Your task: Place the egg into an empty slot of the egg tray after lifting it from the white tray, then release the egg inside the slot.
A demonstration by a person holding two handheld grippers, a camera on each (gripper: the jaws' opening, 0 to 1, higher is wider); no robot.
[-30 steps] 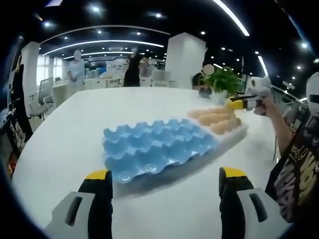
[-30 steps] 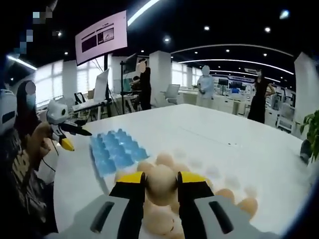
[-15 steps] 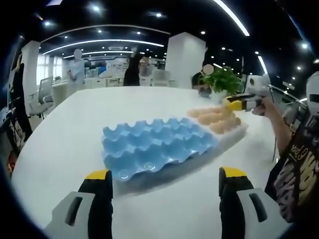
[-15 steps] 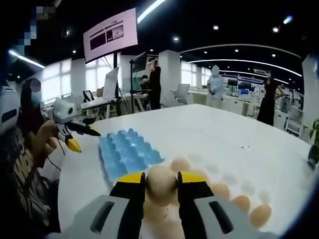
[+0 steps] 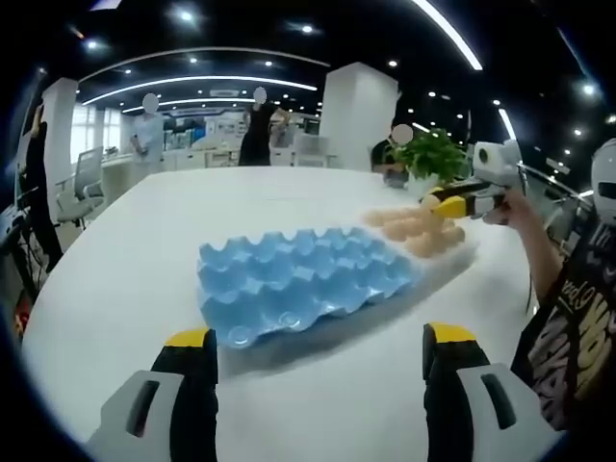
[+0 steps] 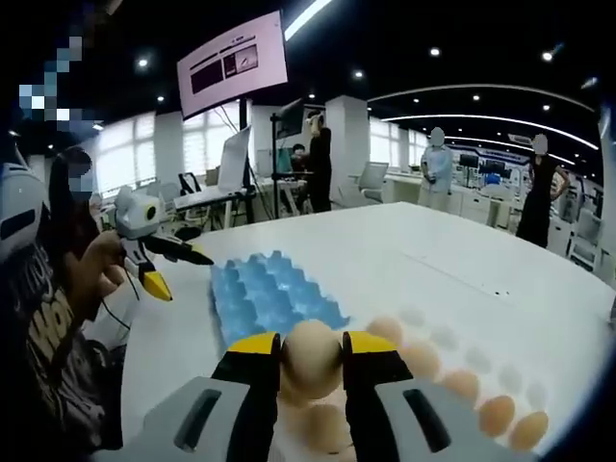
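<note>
Blue egg tray [image 5: 298, 279], tan egg [image 6: 311, 354]

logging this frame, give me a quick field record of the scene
right gripper: shut on egg, held above the white tray
left gripper: open, holds nothing
egg tray: blue, slots empty, on the white table
other eggs: in rows on the white tray
stage: egg gripped, not yet in a slot

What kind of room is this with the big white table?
It looks like a big open office or lab. Past the white table there are desks with a computer monitor, office chairs, a large wall screen, and long ceiling light strips.
</note>
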